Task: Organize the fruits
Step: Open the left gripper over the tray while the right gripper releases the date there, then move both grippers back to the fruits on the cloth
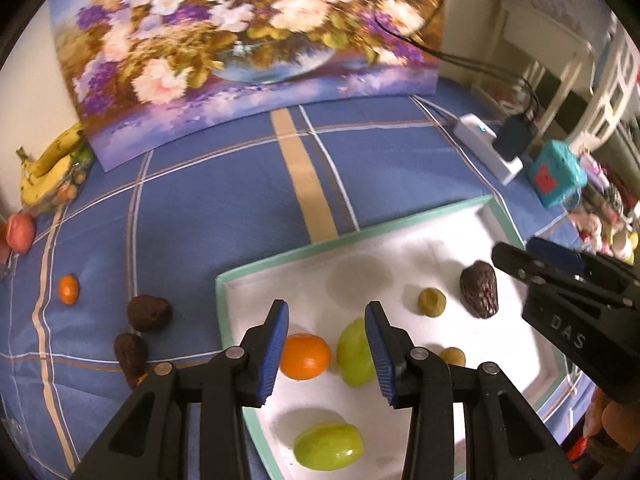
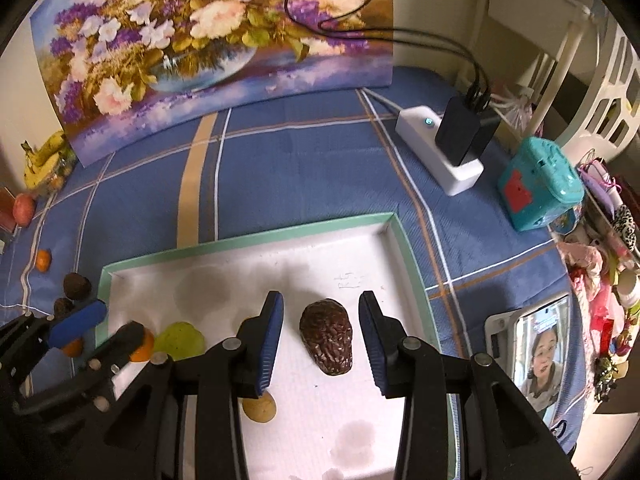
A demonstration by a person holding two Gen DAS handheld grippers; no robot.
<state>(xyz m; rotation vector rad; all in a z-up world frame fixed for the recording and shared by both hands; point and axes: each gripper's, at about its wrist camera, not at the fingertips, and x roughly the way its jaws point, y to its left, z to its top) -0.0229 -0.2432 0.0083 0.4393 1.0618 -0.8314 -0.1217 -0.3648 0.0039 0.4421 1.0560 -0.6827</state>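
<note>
Avocados (image 1: 149, 313) beside tray (image 1: 280, 259), power strip (image 2: 438, 148) behind, left gripper (image 1: 326, 354) spread, right gripper (image 2: 320, 344) spread over avocado (image 2: 327, 336)

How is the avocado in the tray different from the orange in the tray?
The avocado is dark brown and bumpy; the orange is bright and smooth. The avocado is pear-shaped, the orange round. The avocado lies between the open right gripper's fingers, the orange between the open left gripper's fingers. Both rest ungripped in the tray.

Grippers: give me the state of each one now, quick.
Left gripper: open, holding nothing, above the orange and a green fruit.
Right gripper: open, holding nothing, jaws either side of the dark avocado.
</note>
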